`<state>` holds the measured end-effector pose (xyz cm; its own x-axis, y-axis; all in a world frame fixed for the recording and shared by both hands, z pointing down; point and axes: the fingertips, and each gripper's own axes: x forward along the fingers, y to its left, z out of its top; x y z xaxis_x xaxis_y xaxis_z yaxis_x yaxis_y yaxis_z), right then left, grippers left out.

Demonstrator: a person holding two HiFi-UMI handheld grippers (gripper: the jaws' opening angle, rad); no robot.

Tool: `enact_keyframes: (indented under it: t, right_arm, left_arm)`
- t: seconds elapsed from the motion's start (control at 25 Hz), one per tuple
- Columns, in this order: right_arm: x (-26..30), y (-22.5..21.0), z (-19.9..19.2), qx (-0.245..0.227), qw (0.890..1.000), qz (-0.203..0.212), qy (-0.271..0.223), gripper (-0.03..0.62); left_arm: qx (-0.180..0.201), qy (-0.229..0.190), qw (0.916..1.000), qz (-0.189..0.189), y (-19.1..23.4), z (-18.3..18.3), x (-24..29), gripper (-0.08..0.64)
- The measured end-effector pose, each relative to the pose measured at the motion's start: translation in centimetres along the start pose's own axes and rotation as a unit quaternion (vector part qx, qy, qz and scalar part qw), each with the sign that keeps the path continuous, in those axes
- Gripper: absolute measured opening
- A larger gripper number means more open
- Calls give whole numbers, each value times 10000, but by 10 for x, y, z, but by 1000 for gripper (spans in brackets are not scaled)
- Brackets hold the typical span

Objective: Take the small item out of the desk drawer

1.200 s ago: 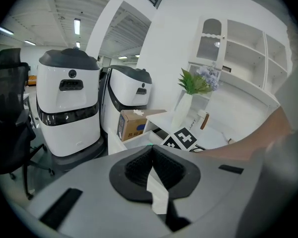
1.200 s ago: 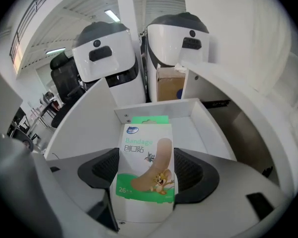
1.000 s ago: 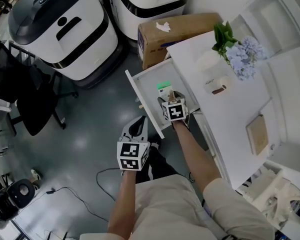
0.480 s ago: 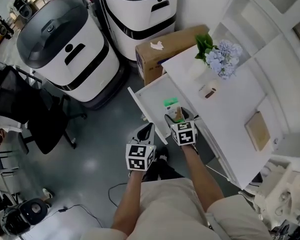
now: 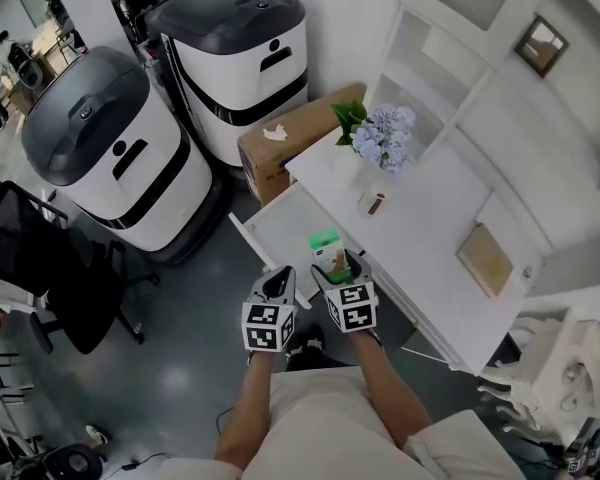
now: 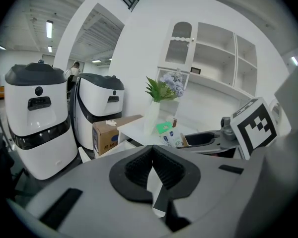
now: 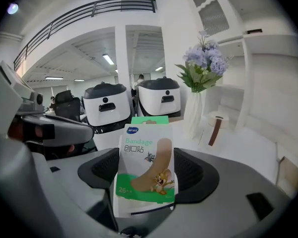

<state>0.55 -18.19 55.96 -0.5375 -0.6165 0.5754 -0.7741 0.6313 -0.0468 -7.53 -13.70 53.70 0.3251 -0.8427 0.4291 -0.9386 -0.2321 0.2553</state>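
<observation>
ITEM: flat green-and-white card pack of bandages (image 7: pixel 146 168) | HOLD: pinched upright in right gripper (image 5: pixel 338 266) jaws | PLACE: over open white desk drawer (image 5: pixel 270 236) | LEFT: left gripper (image 6: pixel 152 168) jaws pressed together, empty | STEP: lift-out, seemingly near done | NEXT: carry clear, firm pinch, onto white counter (image 5: pixel 430 218)

A cardboard box (image 5: pixel 280 146) sits just beside a white, dark-lidded machine (image 5: pixel 242 68), near blue flowers (image 5: pixel 382 131).
</observation>
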Motion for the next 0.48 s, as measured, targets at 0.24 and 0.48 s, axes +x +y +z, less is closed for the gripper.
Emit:
enact_keyframes:
  t: [0.24,0.48]
  right_arm:
    - [-39,-14,-5,133,9993,-275,-232,362]
    - [-66,-30,-17,344,9975,-428,-435,362]
  left_arm:
    - [156,105,9997,-175,-13,-2,-1,17]
    - [274,251,9988,-323,-29,-9,13,17]
